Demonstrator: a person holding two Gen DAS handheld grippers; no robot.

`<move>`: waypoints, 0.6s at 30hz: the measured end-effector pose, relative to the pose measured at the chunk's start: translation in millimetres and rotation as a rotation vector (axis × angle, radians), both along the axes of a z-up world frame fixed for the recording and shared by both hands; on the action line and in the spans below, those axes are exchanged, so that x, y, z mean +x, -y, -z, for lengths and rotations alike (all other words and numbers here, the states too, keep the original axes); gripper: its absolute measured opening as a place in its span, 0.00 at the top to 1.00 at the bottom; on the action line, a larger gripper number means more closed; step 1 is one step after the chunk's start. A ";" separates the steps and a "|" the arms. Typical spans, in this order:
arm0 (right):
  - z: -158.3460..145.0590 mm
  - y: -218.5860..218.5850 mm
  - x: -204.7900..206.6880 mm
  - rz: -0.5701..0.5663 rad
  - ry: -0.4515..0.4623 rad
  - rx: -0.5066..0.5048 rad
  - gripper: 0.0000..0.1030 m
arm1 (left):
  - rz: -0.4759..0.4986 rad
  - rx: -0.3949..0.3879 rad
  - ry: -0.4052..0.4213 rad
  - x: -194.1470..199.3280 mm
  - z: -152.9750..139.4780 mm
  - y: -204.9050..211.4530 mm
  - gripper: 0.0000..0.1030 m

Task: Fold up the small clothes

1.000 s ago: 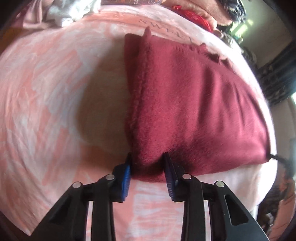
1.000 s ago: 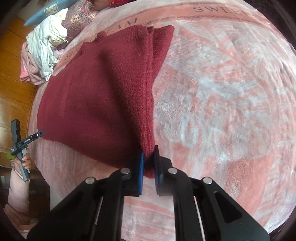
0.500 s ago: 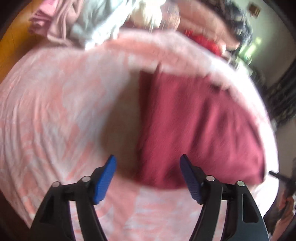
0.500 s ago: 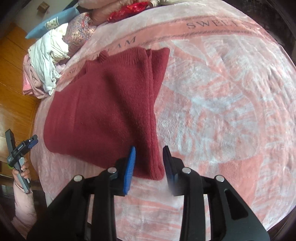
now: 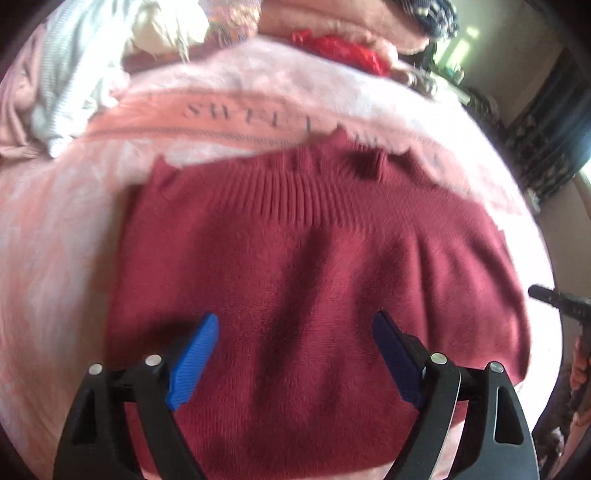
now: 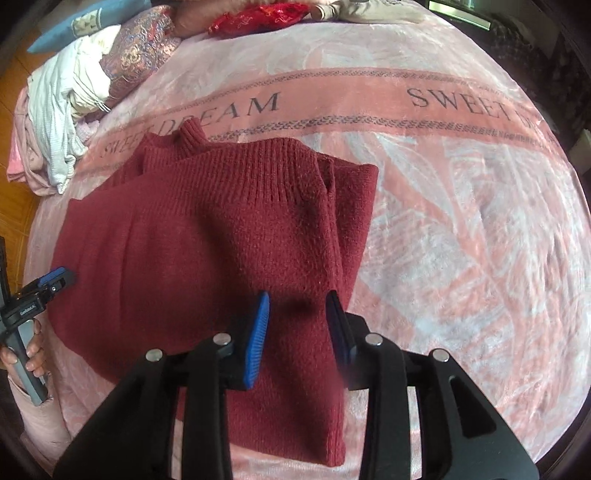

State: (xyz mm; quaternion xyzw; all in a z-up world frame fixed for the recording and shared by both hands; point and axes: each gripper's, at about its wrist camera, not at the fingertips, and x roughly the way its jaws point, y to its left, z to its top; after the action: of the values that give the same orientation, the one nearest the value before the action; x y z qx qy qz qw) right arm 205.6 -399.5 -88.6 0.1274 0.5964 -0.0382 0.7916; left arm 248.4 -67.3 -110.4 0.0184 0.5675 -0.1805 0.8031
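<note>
A dark red knitted sweater (image 5: pixel 314 266) lies folded flat on the pink blanket (image 5: pixel 66 236), ribbed hem toward the far side. It also shows in the right wrist view (image 6: pixel 207 251) on the blanket (image 6: pixel 461 240). My left gripper (image 5: pixel 295 328) is open wide and empty above the sweater's near part. My right gripper (image 6: pixel 297 306) is open and empty above the sweater's folded right edge. The left gripper also shows at the left edge of the right wrist view (image 6: pixel 55 278), by the sweater's left side.
A heap of pale clothes (image 6: pixel 62 122) and patterned cushions (image 6: pixel 136 55) lies at the blanket's far left. A red item (image 6: pixel 258 16) lies at the far edge. Wooden floor (image 6: pixel 14 206) shows at left. The blanket's right half is bare.
Both grippers let go of the sweater's near corners and opened. They rose and moved forward over the sweater, which now lies flat.
</note>
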 end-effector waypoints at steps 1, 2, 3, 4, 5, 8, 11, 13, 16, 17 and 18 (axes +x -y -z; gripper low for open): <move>6.7 0.0 1.3 0.003 -0.017 -0.003 0.69 | -0.001 0.012 -0.008 1.0 5.9 1.2 0.17; 14.1 0.8 2.3 0.011 -0.034 -0.007 0.71 | -0.001 0.011 -0.017 1.4 11.3 1.5 0.16; 21.5 2.7 1.5 0.021 -0.043 0.000 0.71 | 0.007 0.008 -0.024 2.2 16.3 2.9 0.15; 24.2 4.0 -0.2 0.028 -0.041 0.009 0.71 | 0.015 0.021 -0.018 2.6 19.1 5.0 0.15; 23.9 4.7 -2.4 0.036 -0.030 0.016 0.71 | 0.017 0.030 -0.010 3.0 19.7 6.5 0.14; 14.8 9.7 -14.5 0.065 -0.005 0.072 0.61 | 0.028 0.023 -0.001 1.6 20.9 9.2 0.09; 6.1 19.4 -30.7 0.103 0.001 0.124 0.49 | 0.032 0.016 -0.003 0.4 21.4 9.7 0.07; 8.0 24.5 -39.0 0.116 -0.021 0.138 0.44 | 0.014 -0.014 -0.016 3.0 20.6 6.3 0.07; 15.6 30.2 -46.1 0.111 -0.047 0.168 0.42 | 0.009 -0.046 -0.034 7.5 21.5 2.3 0.06; 20.7 32.3 -46.8 0.116 -0.054 0.205 0.43 | 0.010 -0.054 -0.036 7.1 21.1 0.8 0.06; 26.8 33.9 -46.6 0.129 -0.060 0.230 0.44 | 0.011 -0.058 -0.038 8.1 21.2 0.5 0.06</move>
State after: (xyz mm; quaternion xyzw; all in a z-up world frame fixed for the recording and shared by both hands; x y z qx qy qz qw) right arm 159.1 -433.4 -115.5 0.2541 0.6110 -0.0241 0.7494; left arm 256.5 -67.8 -131.5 -0.0051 0.5772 -0.2015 0.7913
